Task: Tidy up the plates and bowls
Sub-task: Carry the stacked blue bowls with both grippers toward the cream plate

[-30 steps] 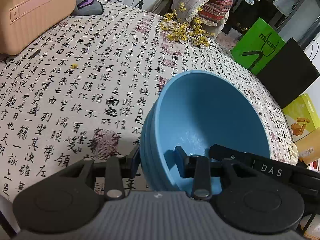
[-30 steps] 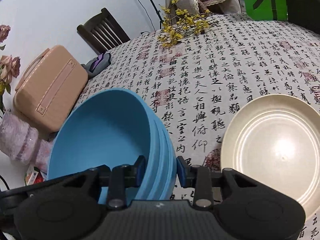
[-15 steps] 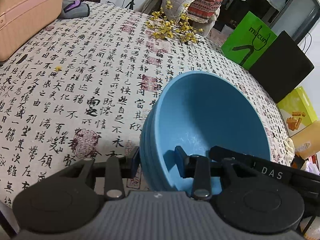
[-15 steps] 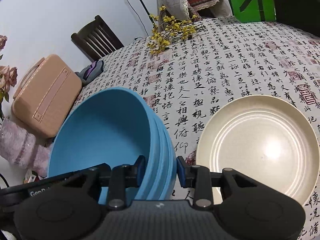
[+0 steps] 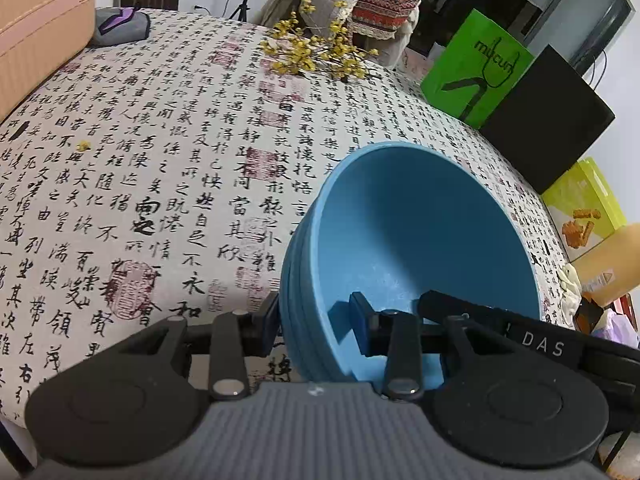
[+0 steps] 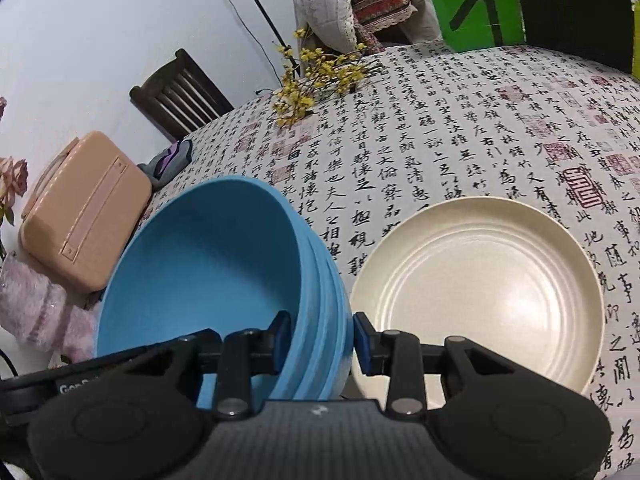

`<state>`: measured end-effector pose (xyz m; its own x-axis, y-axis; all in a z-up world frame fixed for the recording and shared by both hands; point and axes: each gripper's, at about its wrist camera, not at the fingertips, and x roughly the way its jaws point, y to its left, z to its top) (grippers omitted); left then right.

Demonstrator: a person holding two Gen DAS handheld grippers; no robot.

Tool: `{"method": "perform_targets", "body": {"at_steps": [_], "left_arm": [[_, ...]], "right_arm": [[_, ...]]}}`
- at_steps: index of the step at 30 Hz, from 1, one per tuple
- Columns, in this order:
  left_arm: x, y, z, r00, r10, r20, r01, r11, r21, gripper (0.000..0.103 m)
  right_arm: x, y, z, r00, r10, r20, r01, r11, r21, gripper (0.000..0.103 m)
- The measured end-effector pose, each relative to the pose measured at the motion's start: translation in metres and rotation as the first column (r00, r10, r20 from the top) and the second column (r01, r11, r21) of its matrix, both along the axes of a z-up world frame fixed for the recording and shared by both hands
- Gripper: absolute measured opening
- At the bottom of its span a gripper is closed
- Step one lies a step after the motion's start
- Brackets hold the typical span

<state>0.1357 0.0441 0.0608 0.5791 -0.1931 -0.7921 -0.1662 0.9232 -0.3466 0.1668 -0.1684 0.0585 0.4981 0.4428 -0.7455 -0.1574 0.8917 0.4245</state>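
**Left wrist view: blue bowl stack carried two-handed over the table**

Item: blue bowl stack point(image 5: 420, 240), off the cloth. I have my left gripper point(image 5: 316, 322) and right gripper point(image 6: 322, 340) each part-closed on opposite rim walls, probably to keep the nested bowls together.
Beside it: cream plate point(image 6: 480, 292), resting flat.
Surface: calligraphy tablecloth point(image 5: 160, 168); yellow flower sprig point(image 5: 316, 52); pink case point(image 6: 84, 212).

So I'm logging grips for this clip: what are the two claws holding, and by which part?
Both hold the stack of blue bowls by its rim wall: the left claw on one side, the right claw on the opposite, one finger inside, one outside.
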Motion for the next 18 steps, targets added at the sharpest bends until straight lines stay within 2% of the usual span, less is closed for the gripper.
{"method": "perform_targets", "body": {"at_steps": [18], "left_arm": [[0.005, -0.046, 0.005, 0.998, -0.067, 0.020, 0.067, 0.998, 0.006, 0.037]], "right_arm": [[-0.009, -0.050, 0.004, 0.998, -0.067, 0.022, 0.066, 0.998, 0.009, 0.033]]}}
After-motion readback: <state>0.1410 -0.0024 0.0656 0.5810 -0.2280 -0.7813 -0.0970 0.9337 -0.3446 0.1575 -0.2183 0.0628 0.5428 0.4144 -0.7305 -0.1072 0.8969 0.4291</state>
